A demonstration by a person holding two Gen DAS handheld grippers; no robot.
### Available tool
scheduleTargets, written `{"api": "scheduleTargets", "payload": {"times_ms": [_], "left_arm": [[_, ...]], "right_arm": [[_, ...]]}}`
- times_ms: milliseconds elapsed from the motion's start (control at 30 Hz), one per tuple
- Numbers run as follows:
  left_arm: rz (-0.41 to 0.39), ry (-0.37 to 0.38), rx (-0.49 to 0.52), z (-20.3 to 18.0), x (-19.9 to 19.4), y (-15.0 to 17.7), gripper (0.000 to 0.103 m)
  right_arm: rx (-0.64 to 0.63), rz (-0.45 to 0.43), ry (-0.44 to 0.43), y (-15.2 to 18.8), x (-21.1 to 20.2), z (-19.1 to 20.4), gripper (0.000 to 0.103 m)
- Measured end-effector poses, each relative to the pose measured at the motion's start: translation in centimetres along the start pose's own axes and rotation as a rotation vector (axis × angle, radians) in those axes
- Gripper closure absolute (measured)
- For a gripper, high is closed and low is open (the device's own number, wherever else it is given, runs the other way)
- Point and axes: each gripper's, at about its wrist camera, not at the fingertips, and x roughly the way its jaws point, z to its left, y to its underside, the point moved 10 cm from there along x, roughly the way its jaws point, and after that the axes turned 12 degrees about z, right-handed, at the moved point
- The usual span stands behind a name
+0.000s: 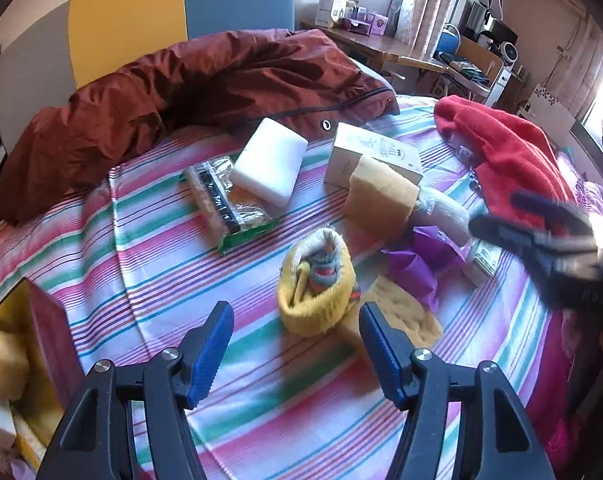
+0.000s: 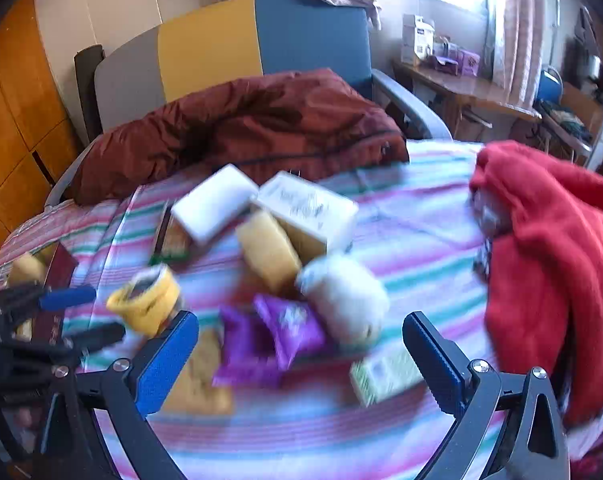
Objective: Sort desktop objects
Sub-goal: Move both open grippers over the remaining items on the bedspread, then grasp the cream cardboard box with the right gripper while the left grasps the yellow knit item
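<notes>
The left gripper (image 1: 295, 350) hangs with jaws spread and empty just near of the yellow sock bundle (image 1: 317, 280), which lies mid-bed on the striped sheet (image 1: 173, 276); the right gripper (image 2: 301, 360), also spread and empty, hovers over the blurred purple packet (image 2: 289, 330); the box (image 1: 29, 344) at the left is cut off; the red garment (image 1: 513, 160) hides whatever lies beneath it.
</notes>
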Motion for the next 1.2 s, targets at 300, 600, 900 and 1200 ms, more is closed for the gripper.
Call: {"api": "scheduleTargets", "payload": {"times_ms": [300, 600, 900, 1200], "left_arm": [[0.023, 0.027, -0.018, 0.1, 2.2, -1.9, 0.037], [0.037, 0.06, -0.006, 0.0, 3.6, -2.9, 0.037], [0.077, 0.115, 0.008, -0.9, 5.9, -4.2, 0.044], [0.06, 0.136, 0.021, -1.6, 5.5, -4.0, 0.064]], "right_arm": [[-0.091, 0.042, 0.033, -7.9, 4.5, -0.3, 0.001], [-0.306, 0.225, 0.065, -11.1, 11.0, 2.7, 0.001], [-0.344, 0.309, 0.146, -10.3, 14.2, 2.2, 0.042], [-0.182, 0.15, 0.146, -11.0, 10.1, -0.3, 0.052]]}}
